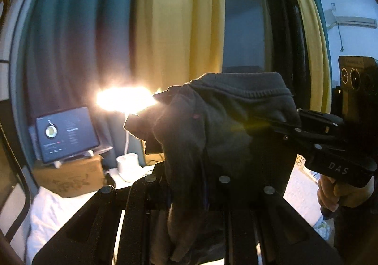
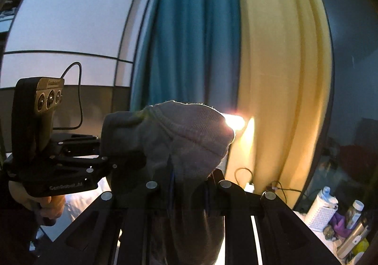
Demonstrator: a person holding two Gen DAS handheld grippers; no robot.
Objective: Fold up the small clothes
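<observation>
Both tongs are pinching the grey garment (image 1: 226, 128) aloft between them: the left tongs (image 1: 189, 184) and right tongs (image 2: 189, 182) are each clamping an edge. Likely next: spreading it flat on the white bedding (image 1: 54, 215). Lamp (image 1: 125, 99) glare is washing out detail; the garment's hanging part is cut off.

"DAS" on the right claw's (image 1: 293, 121) black body; blurred "GenRobot_AI"-like lettering on the left claw's (image 2: 106, 147) body.
</observation>
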